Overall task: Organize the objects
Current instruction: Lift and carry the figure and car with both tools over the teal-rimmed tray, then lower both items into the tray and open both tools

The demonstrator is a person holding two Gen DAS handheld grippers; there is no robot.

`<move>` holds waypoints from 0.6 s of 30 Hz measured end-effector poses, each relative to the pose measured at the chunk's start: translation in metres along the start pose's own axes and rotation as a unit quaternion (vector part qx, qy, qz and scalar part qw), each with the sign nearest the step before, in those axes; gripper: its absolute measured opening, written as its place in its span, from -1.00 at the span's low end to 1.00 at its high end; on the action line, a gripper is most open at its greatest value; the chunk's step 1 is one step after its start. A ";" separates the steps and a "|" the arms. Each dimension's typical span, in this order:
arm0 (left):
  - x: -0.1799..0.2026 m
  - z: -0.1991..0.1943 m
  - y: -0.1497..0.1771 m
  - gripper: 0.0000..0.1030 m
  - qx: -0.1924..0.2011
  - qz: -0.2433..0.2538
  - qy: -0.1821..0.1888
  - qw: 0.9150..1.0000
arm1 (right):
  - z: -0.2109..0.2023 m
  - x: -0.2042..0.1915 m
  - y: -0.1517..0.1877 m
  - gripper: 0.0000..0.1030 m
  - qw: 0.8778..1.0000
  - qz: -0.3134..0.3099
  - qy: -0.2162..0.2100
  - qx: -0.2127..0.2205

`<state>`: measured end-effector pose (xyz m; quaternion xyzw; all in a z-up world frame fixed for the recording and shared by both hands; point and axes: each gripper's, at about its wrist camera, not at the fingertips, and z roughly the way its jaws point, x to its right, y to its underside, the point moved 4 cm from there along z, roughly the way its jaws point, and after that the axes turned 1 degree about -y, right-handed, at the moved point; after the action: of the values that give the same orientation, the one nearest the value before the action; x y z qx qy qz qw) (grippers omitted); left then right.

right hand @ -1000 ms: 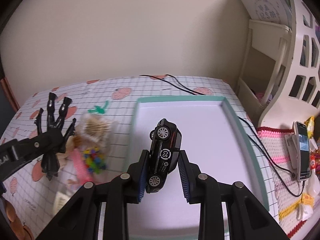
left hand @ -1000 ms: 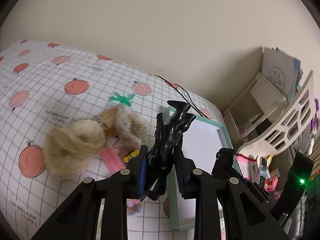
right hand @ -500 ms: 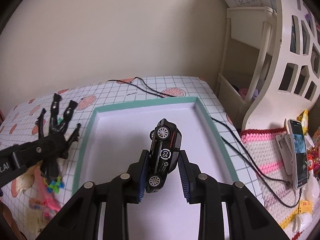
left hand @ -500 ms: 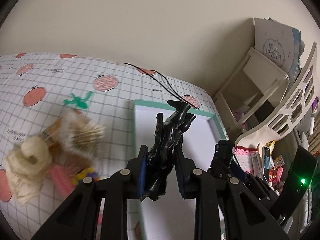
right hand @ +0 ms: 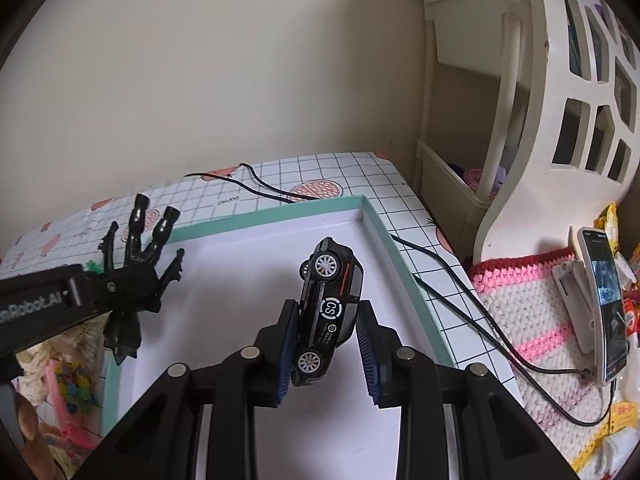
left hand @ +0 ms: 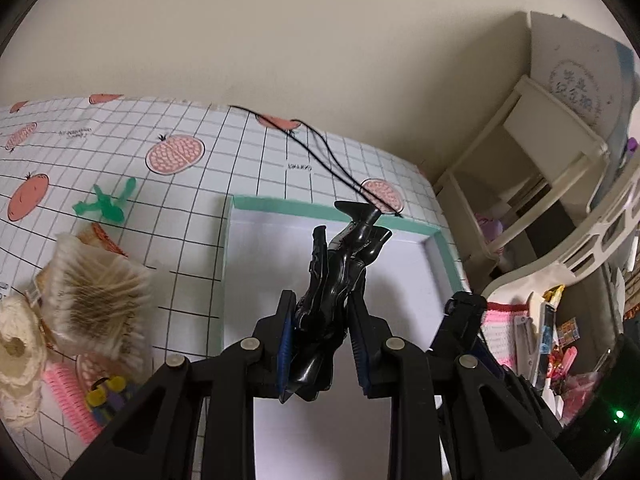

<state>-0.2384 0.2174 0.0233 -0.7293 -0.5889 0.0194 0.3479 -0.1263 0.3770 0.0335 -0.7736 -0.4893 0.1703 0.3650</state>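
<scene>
Left gripper [left hand: 322, 350] clamped on a black plastic figure [left hand: 340, 280], legs pointing up and away, held in the air above the left part of the white tray with a green rim [left hand: 280, 206]. Seen from the right wrist, same figure [right hand: 134, 264] sticking out past the tray's left edge.

Right gripper [right hand: 326, 354] closed on a black toy car [right hand: 328, 308], tipped nose-up, wheels facing the camera, white round logo on its side. Held over the tray's white floor [right hand: 240, 280], apparently not touching it, though hard to tell from this angle.

On the checked tablecloth with fruit print [left hand: 240, 152], left of the tray: a bundle of cotton swabs [left hand: 98, 292], a cream yarn piece [left hand: 18, 354], a pink comb-like item [left hand: 66, 398], a green plastic figure [left hand: 106, 204]. Black cable [left hand: 320, 156] running across the cloth toward the tray's far edge. Phone on a stand [right hand: 604, 304] to the right, on a knitted mat [right hand: 532, 304].
</scene>
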 end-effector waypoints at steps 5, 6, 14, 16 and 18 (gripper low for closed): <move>0.001 0.016 0.002 -0.47 -0.014 -0.003 -0.007 1.000 | 0.004 0.003 0.000 -0.39 1.000 0.001 0.002 -0.005; 0.001 0.018 0.002 -0.47 -0.015 -0.003 -0.010 1.000 | 0.005 0.003 0.000 -0.39 1.000 0.003 0.000 -0.006; 0.004 0.021 0.004 -0.47 -0.019 0.008 -0.021 1.000 | 0.006 0.000 0.001 -0.39 1.000 -0.001 -0.003 -0.014; 0.005 0.019 0.003 -0.47 -0.018 0.008 -0.022 1.000 | 0.005 0.000 0.001 -0.39 1.000 0.000 -0.002 -0.013; 0.005 0.017 0.002 -0.47 -0.016 0.006 -0.021 1.000 | 0.003 -0.001 0.001 -0.39 1.000 -0.001 -0.003 -0.013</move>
<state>-0.2425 0.2294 0.0112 -0.7378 -0.5918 0.0271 0.3237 -0.1284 0.3775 0.0307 -0.7771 -0.4936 0.1658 0.3534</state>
